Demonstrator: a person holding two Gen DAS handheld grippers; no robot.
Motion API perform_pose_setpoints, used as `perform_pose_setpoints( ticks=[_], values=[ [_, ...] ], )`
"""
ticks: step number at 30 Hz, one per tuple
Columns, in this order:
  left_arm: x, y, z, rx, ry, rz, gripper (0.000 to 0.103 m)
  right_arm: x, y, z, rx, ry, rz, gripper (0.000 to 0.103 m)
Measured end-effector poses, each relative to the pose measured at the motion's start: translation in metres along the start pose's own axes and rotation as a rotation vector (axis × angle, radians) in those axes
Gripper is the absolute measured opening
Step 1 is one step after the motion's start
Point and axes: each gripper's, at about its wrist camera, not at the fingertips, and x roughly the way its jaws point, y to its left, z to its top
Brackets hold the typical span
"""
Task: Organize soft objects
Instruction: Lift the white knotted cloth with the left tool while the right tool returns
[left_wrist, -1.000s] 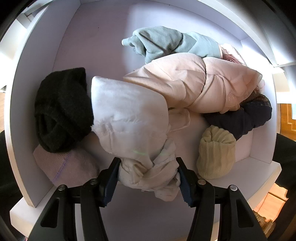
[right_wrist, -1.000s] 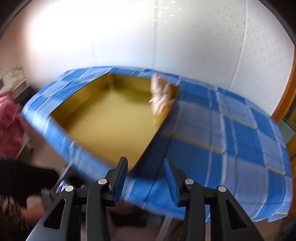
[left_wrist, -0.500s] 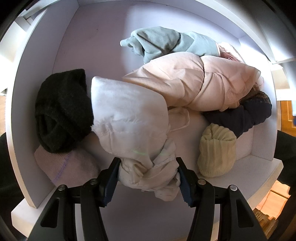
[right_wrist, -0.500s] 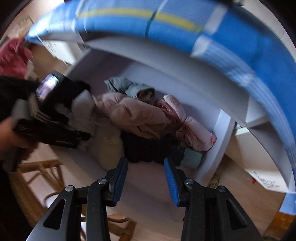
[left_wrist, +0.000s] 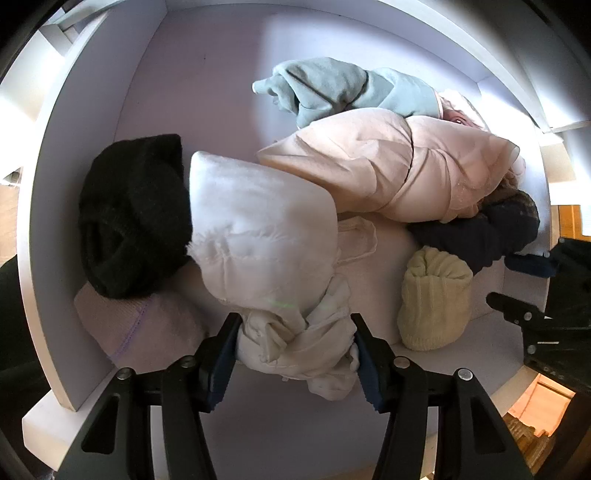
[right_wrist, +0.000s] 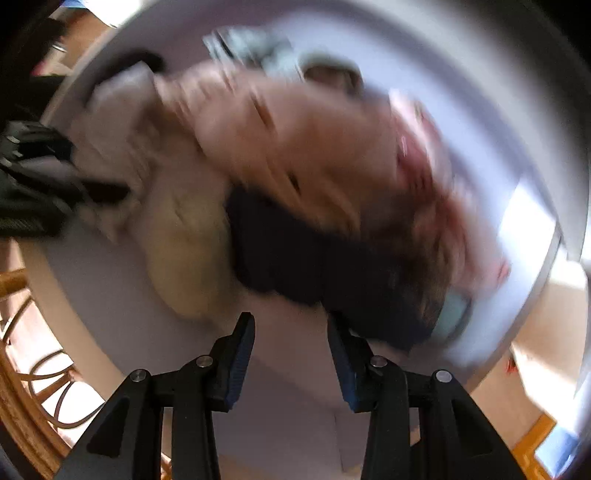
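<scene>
The white quilted padded garment lies bunched in the white shelf compartment, its puffy body smooth and slightly shiny, its thin crumpled end twisted into a knot of folds. We see the left gripper clamped on that crumpled end, both blue-padded fingers pressing into the cloth.

Taking the white garment as our landmark: touching its left side sits a black fuzzy knitted hat, rounded and coarse. Below that hat and left of the garment's knotted end lies a pale pink ribbed knit piece with a purple stitched line. Above and right of the garment rests a pale pink padded jacket, smooth and rolled into a long bundle. Behind that jacket lies a light teal fleece garment, soft and matte. Right of the white garment stands a cream ribbed knit hat, a stubby rounded shape, and just above it a dark navy soft garment.

In the blurred right wrist view, the right gripper points into the same compartment with its 2 jaws apart and nothing between them, just in front of the navy garment and the cream hat.
</scene>
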Motion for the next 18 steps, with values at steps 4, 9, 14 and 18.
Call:
perform_pose_setpoints(
  ticks=[4,9,14,18],
  values=[
    [0.0,0.0,0.0,0.004,-0.001,0.005,0.058,-0.006,0.006,-0.005,-0.074,-0.041,-0.089,0.041],
    [-0.003,-0.003,0.0,0.005,-0.007,0.007,0.058,-0.023,0.021,0.003,-0.161,-0.146,-0.136,0.041],
    [-0.011,-0.002,-0.002,0.005,-0.035,0.001,0.058,-0.006,0.026,0.014,-0.213,-0.113,-0.164,0.041],
    [-0.021,0.001,-0.004,-0.003,-0.069,-0.016,0.058,0.015,0.023,0.009,-0.196,-0.005,-0.126,0.041]
  ],
)
